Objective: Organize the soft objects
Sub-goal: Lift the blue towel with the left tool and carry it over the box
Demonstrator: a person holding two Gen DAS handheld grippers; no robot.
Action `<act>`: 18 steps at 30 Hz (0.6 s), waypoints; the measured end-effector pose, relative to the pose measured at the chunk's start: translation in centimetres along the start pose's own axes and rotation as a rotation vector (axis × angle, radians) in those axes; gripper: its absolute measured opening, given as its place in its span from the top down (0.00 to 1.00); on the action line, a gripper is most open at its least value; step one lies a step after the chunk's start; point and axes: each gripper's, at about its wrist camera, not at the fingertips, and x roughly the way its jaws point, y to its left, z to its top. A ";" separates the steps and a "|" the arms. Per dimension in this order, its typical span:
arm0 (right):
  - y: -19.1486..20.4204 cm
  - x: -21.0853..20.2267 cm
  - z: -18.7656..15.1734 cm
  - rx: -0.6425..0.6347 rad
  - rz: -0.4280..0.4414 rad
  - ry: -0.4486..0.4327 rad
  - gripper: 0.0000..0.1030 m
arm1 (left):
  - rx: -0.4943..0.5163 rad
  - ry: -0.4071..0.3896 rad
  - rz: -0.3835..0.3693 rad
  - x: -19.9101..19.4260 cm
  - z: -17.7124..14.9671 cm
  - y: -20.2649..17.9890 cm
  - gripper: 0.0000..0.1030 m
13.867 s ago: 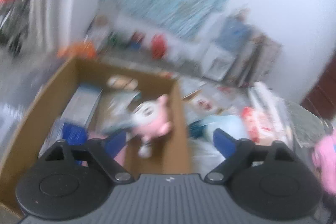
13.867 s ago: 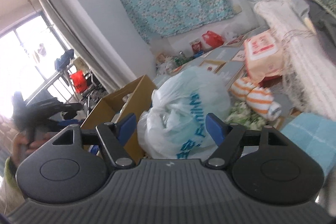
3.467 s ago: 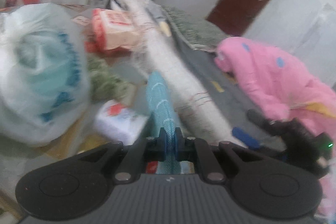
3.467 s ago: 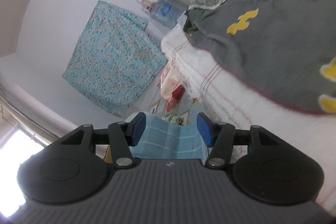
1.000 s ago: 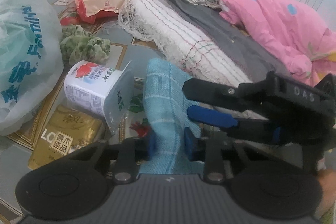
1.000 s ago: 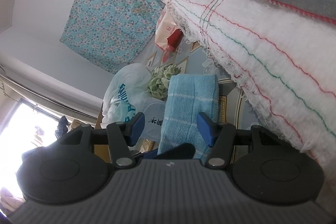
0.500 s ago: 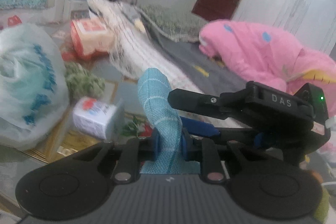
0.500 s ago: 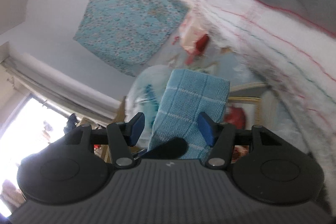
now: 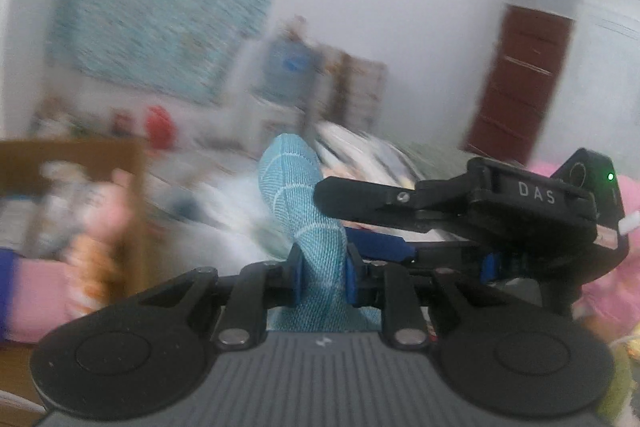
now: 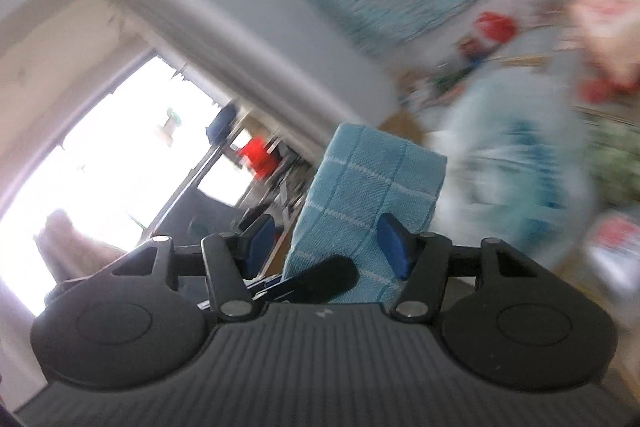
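A folded light-blue towel [image 9: 292, 187] stands upright in the air, held up between both grippers. My left gripper [image 9: 322, 267] is shut on its lower part, both blue pads pressing the cloth. In the right wrist view the towel [image 10: 372, 187] sits between the fingers of my right gripper [image 10: 326, 243]. It rests against the right pad [image 10: 394, 247], while the left pad [image 10: 260, 239] stands clear of it with a gap. The right gripper's black body [image 9: 520, 203] reaches in from the right in the left wrist view. Both views are motion-blurred.
A cardboard box [image 9: 72, 155] with a pink toy [image 9: 112, 211] in it lies blurred at left. A white plastic bag [image 10: 512, 163] is to the right, pink bedding [image 9: 624, 267] at far right, and a bright window [image 10: 100, 167] at left.
Both grippers have risen and swung left with the towel. The views now face the wall and the cardboard box instead of the floor clutter. A gap has appeared at the right gripper's left pad.
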 end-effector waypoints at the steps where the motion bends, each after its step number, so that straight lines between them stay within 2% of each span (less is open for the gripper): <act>1: 0.8 1.6 0.3 -0.022 0.019 0.022 0.42 | 0.001 -0.016 0.032 -0.6 0.4 0.8 0.80; 5: 3.4 8.1 1.6 -0.064 0.101 0.108 0.37 | 0.017 -0.051 0.167 -2.1 1.9 4.0 0.80; 10: 4.3 16.2 2.1 -0.090 0.111 0.202 0.35 | 0.033 0.015 0.318 -0.2 3.2 7.8 0.80; 13: 3.6 19.9 1.9 -0.064 0.081 0.246 0.35 | 0.005 0.069 0.350 1.9 3.4 9.8 0.80; 18: 1.5 22.1 1.7 -0.016 0.026 0.277 0.35 | -0.057 0.128 0.314 4.1 3.6 12.2 0.80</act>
